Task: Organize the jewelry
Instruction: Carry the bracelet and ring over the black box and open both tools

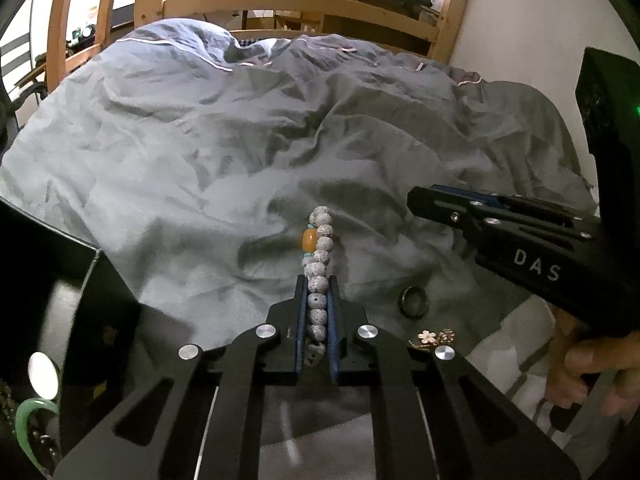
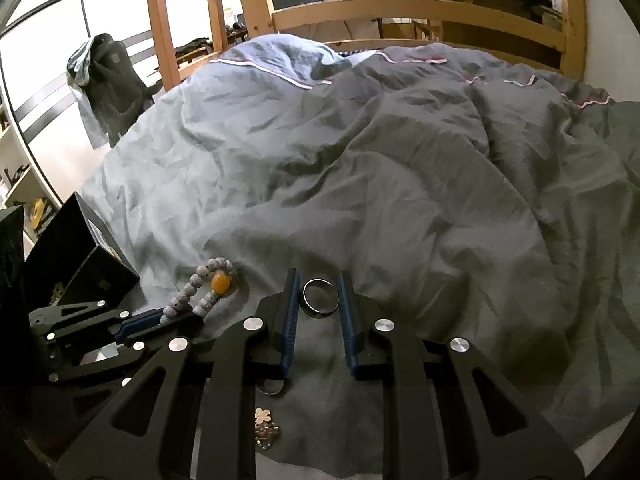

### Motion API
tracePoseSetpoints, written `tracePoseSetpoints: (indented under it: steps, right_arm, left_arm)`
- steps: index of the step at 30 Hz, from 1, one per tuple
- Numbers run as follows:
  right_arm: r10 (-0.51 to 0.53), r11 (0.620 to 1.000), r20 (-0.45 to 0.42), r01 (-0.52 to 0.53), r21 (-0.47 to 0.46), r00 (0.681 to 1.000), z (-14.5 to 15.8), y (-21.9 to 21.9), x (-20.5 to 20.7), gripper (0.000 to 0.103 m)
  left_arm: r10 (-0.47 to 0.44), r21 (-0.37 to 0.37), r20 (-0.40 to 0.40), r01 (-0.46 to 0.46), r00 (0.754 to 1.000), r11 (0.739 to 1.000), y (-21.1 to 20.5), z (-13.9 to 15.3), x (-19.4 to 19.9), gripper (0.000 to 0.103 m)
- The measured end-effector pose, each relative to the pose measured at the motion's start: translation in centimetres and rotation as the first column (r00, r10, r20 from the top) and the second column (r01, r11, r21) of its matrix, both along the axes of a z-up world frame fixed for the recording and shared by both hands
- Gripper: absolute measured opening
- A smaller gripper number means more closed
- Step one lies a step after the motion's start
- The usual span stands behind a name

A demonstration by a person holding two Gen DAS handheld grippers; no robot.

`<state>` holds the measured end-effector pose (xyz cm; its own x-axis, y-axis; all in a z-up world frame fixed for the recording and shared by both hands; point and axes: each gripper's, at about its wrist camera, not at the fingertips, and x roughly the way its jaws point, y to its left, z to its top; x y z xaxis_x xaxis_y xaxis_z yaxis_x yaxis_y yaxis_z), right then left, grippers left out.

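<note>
Nearest the dark ring, the right gripper straddles it, pads pressing its two sides as it lies on the grey duvet, probably so it can be lifted without sliding. Just behind the ring, toward the person, lie a flower-shaped ornament and a second metal ring. To the ring's left, the left gripper is clamped on the speckled bead bracelet, its amber bead beyond the fingertips. Further left stands the open black jewelry box, likely where both pieces belong. Far beyond the ring rises the wooden bed frame.
</note>
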<state>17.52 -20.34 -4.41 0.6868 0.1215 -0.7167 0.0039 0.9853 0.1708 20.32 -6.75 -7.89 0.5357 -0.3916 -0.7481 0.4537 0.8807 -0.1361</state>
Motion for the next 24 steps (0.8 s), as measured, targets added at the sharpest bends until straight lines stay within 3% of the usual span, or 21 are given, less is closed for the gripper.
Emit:
tracePoseSetpoints:
  steps: [9,24]
  right_arm:
    - [0.016,1.000,0.044,-0.017,0.003,0.999,1.0,0.5,-0.2,0.020]
    - [0.100,0.994,0.133,-0.103,0.019,0.986,4.0,3.0,-1.3,0.020]
  left_arm:
    - [0.036,-0.025,0.033,-0.035,0.999,0.999,1.0,3.2,-0.5,0.008]
    - [0.166,0.008,0.053,-0.167,0.985,0.986,5.1,7.8,-2.7,0.008]
